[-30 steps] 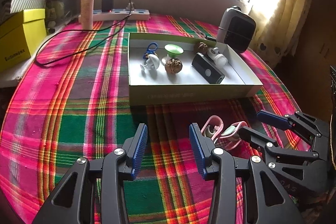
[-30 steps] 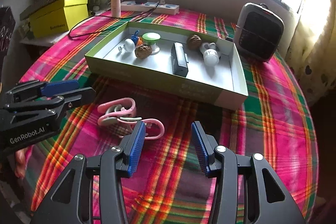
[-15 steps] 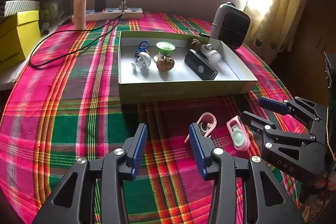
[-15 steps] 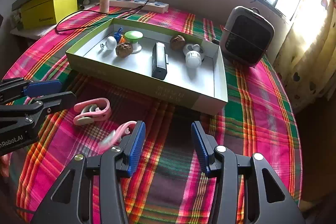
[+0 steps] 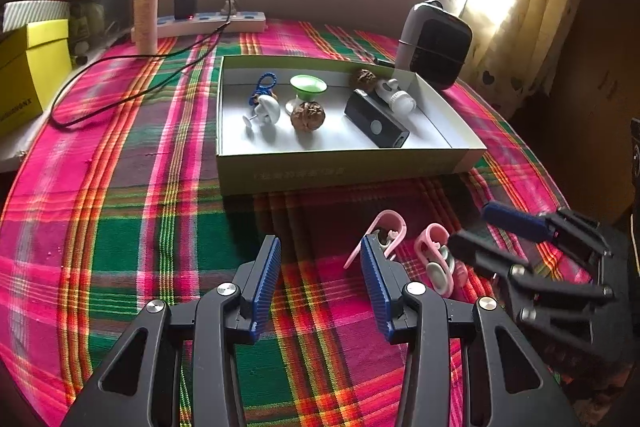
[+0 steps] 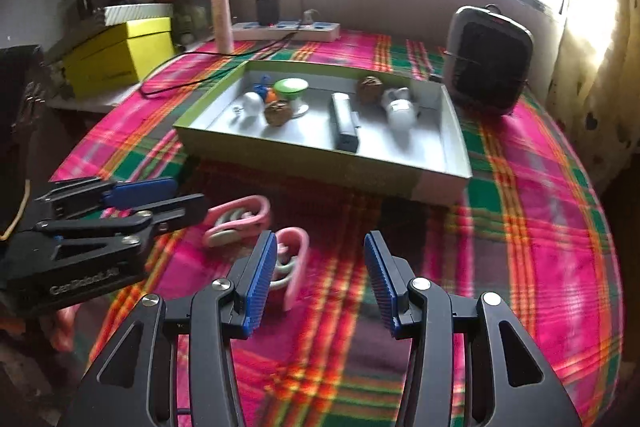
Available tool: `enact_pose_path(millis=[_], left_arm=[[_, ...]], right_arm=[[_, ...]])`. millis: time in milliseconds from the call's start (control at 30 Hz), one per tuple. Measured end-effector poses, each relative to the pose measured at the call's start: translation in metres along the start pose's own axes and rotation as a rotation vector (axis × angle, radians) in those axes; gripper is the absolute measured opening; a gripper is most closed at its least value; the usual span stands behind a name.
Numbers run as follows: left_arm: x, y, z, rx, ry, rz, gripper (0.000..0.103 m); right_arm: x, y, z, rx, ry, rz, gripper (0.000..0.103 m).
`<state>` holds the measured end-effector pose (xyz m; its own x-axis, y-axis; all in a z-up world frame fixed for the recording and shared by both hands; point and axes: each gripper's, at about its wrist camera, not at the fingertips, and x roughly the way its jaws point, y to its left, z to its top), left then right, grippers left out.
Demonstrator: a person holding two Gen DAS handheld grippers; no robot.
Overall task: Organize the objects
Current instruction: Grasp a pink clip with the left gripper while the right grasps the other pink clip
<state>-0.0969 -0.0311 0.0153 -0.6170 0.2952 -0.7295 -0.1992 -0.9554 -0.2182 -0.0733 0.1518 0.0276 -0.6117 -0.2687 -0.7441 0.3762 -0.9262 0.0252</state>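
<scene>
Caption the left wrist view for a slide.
Open left gripper above plaid cloth, two pink clips beside it, box beyond.

Power strip [image 5: 212, 22] w/ black charger [image 5: 185, 1] lying by window; heater [image 5: 436, 45] standing behind, yellow box [image 6: 120, 55] sitting off plaid tablecloth [image 5: 120, 187].

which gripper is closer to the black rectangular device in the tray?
Neither clearly. The left gripper and the right gripper both hover open over the tablecloth on the near side of the tray, well short of the black device; the frames don't separate them.
</scene>
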Motion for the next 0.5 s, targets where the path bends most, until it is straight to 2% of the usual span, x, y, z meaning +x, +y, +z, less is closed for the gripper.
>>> enact_pose_path(millis=[433,500], left_arm=[[-0.003,0.002,0.003,-0.003,0.000,-0.003,0.040],[-0.003,0.000,0.005,0.004,0.001,-0.015,0.040]], right_arm=[[0.017,0.003,-0.003,-0.002,0.058,-0.031,0.047],[0.017,0.002,-0.004,-0.002,0.057,-0.021,0.042]])
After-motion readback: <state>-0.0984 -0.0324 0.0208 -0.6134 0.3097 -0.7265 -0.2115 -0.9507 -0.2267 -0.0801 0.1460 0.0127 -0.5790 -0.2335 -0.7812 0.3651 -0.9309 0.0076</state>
